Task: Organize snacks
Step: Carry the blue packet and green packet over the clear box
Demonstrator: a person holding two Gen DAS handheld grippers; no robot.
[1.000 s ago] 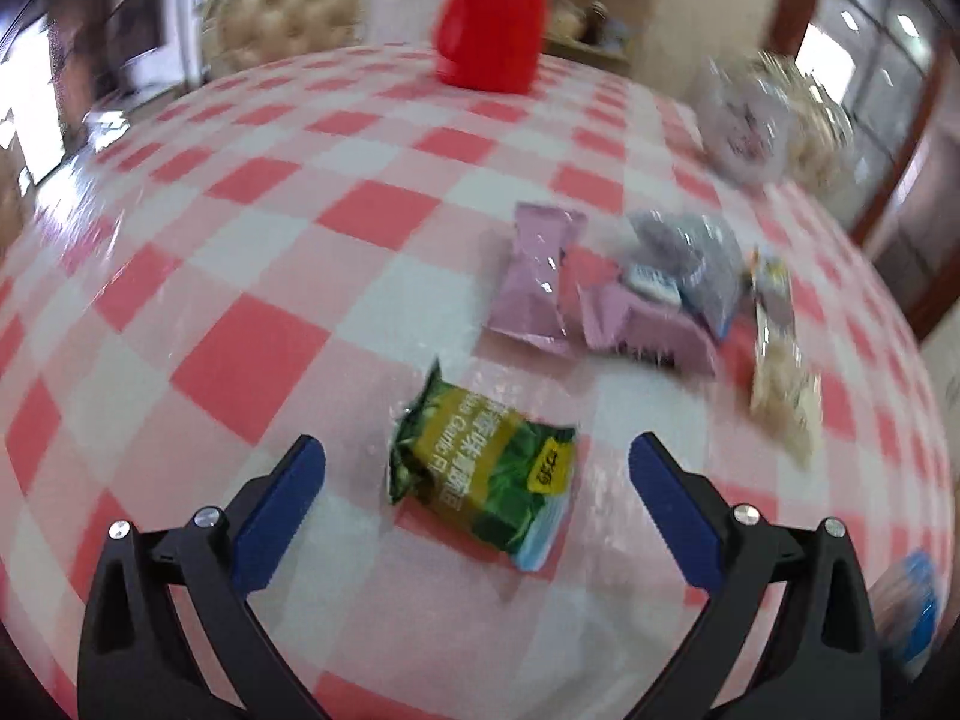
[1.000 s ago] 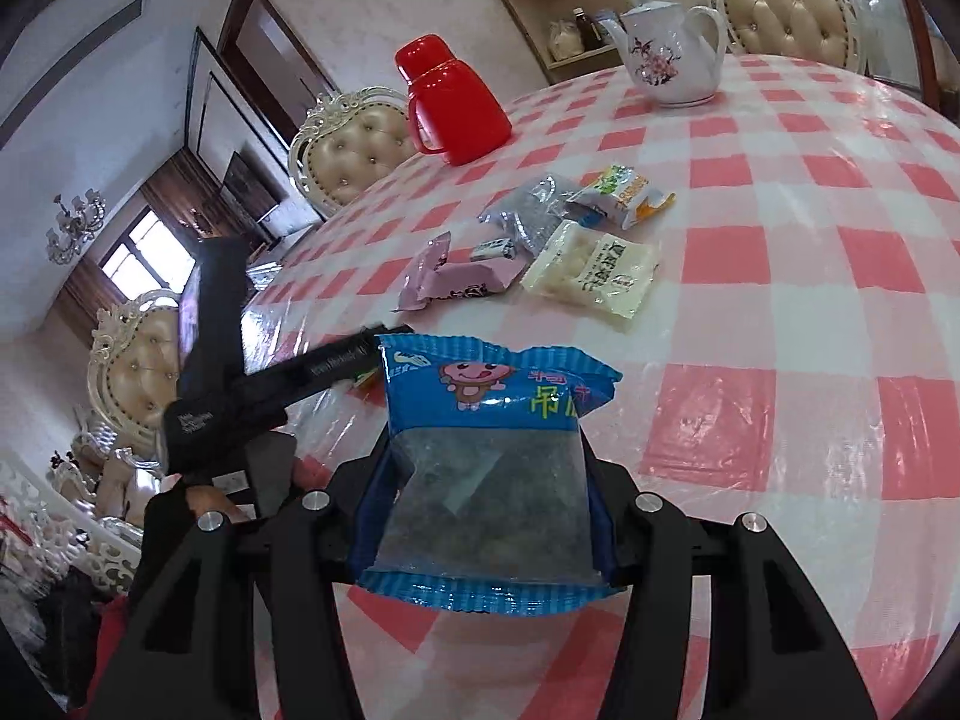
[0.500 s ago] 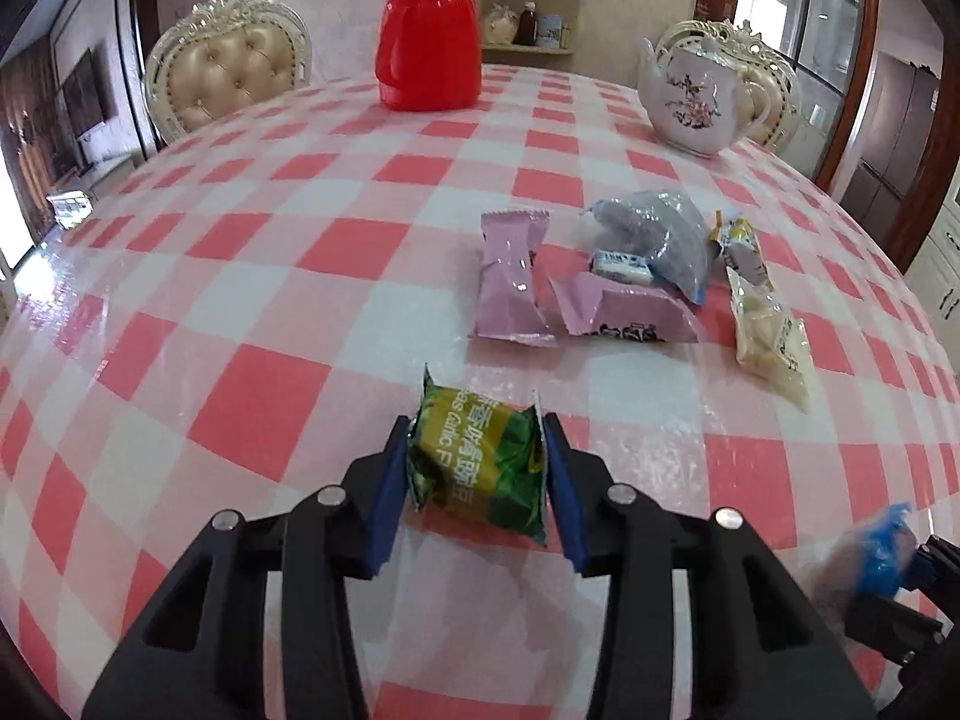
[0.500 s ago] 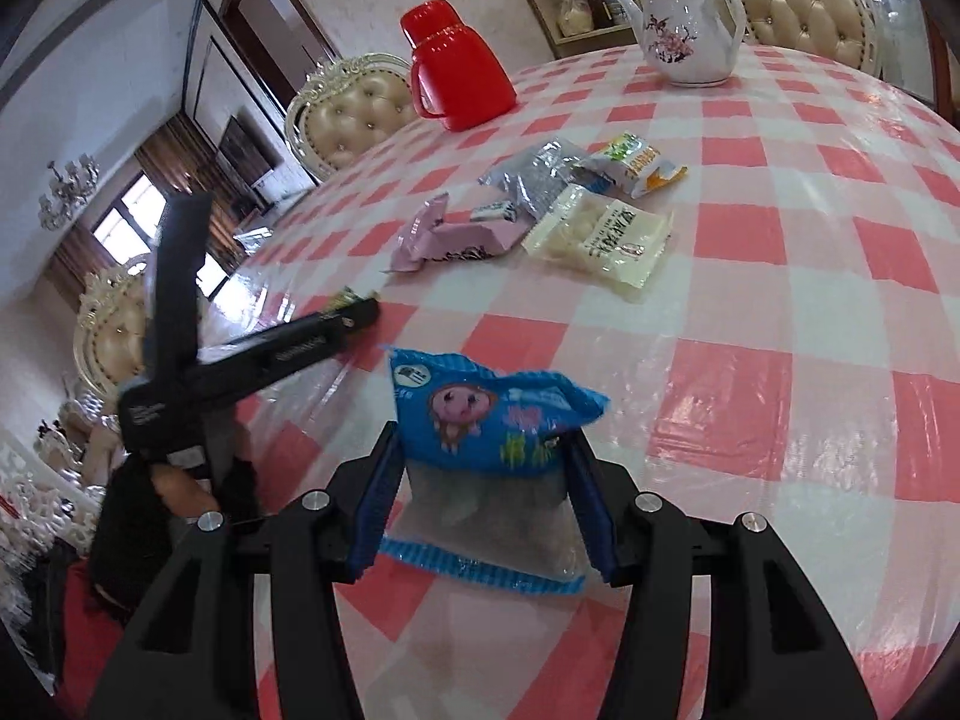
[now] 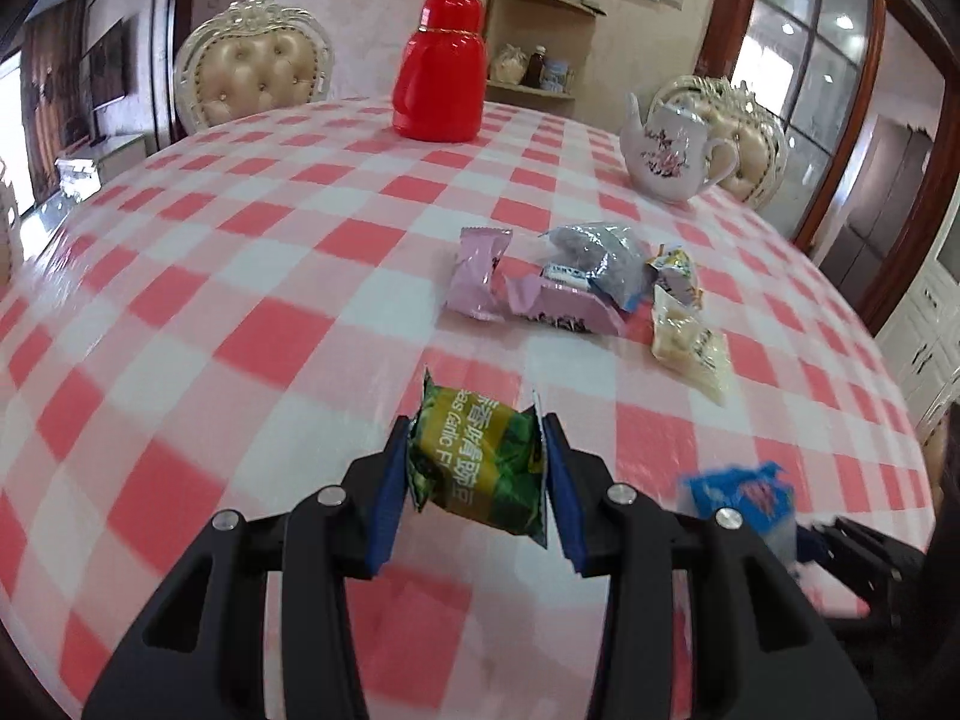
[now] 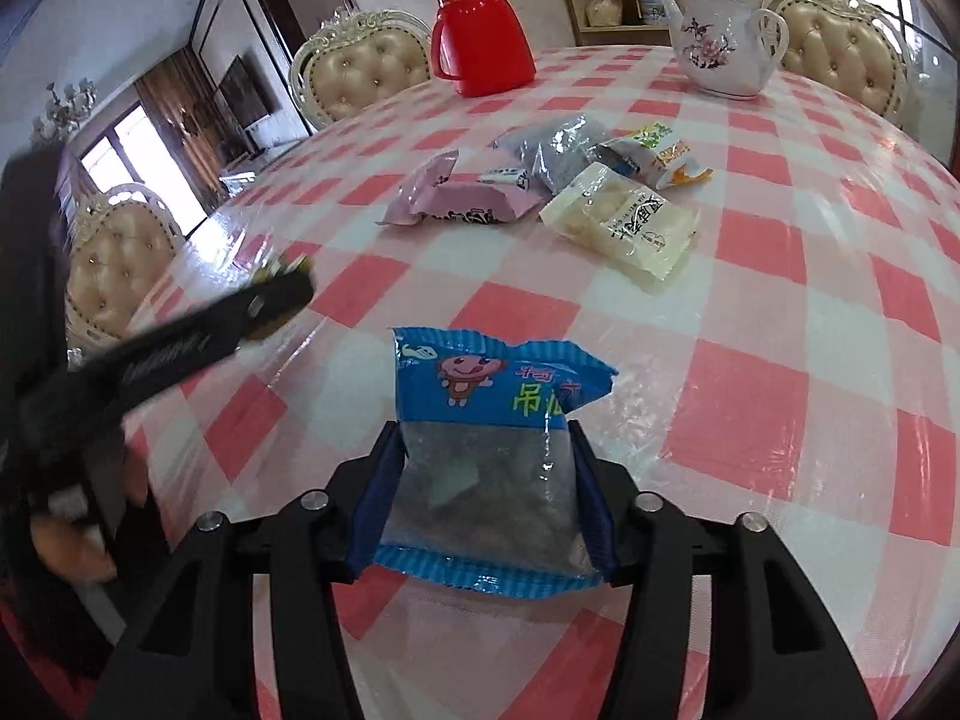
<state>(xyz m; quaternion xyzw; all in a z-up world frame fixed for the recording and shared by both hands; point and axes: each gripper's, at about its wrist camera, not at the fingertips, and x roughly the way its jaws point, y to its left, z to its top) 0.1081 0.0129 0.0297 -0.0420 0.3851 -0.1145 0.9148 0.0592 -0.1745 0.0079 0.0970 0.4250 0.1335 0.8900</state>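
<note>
My left gripper (image 5: 477, 462) is shut on a green and yellow snack packet (image 5: 480, 462) and holds it just above the checked table. My right gripper (image 6: 486, 474) is shut on a blue snack bag (image 6: 489, 450) with a cartoon face, also held above the table; the bag shows blurred at the right of the left wrist view (image 5: 741, 495). Further back lies a pile of snacks: two pink packets (image 5: 480, 273) (image 6: 468, 210), a grey bag (image 5: 600, 255) (image 6: 558, 150), a white bag (image 5: 690, 348) (image 6: 624, 222) and a small green-orange packet (image 6: 660, 150).
A red thermos jug (image 5: 441, 93) (image 6: 480, 33) and a white flowered teapot (image 5: 672, 153) (image 6: 723, 51) stand at the far side of the round table (image 5: 240, 276). Padded chairs (image 5: 255, 78) ring the table. The left gripper's arm (image 6: 180, 348) crosses the right wrist view's left side.
My left gripper closed on the green packet and lifted it. My right gripper keeps its hold on the blue bag, which now stands more upright.
</note>
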